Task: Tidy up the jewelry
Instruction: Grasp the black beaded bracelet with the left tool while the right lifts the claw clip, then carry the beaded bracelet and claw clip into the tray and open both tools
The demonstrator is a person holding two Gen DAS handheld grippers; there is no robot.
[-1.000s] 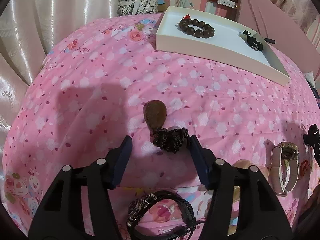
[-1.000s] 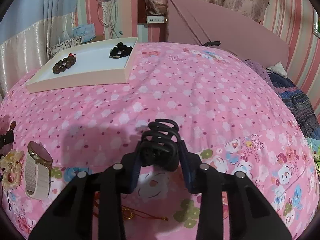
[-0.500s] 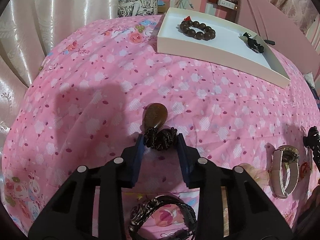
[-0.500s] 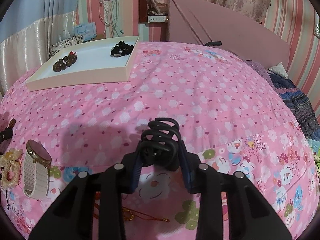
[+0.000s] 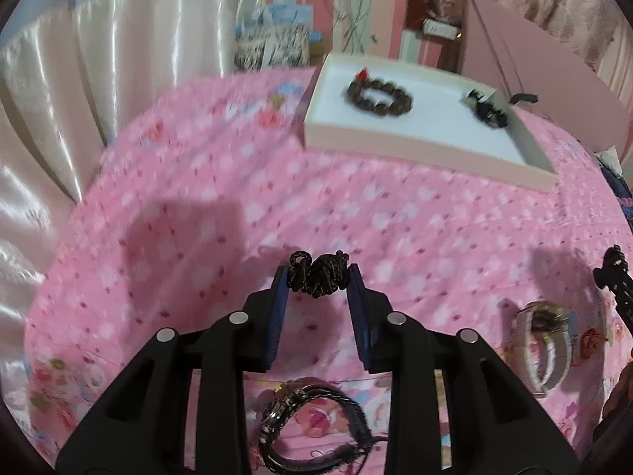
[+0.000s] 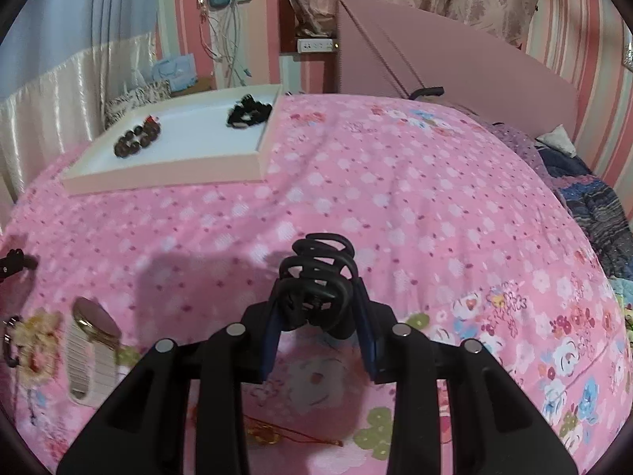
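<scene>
1. Since the earlier left wrist frames, the left gripper [image 5: 318, 275] has been closing its jaws around the dark braided cord [image 5: 316, 273], which lay on the bedspread beside a brown teardrop pendant; now the cord is bunched between the blue pads at frame centre and the pendant is out of sight.
2. Both pads press on the cord from either side, so the jaws stand narrow with the cord pinched between them.
3. At the upper right of the left wrist view, the white tray [image 5: 427, 150] sits on the pink floral bedspread [image 5: 178, 198], holding a brown bead bracelet [image 5: 379, 95] and a small black item [image 5: 488, 111] near its far right corner.
4. At the lower centre lies a black braided bracelet [image 5: 312, 427], and at the right edge a watch with a pale strap [image 5: 548, 348].
5. In the right wrist view, the right gripper [image 6: 320, 308] matches the earlier frames: partly closed on a black claw hair clip [image 6: 316, 277], whose curved teeth stick up at frame centre.
6. A gold and red trinket [image 6: 277, 435] lies on the bedspread at the bottom, between the gripper's arms.
</scene>
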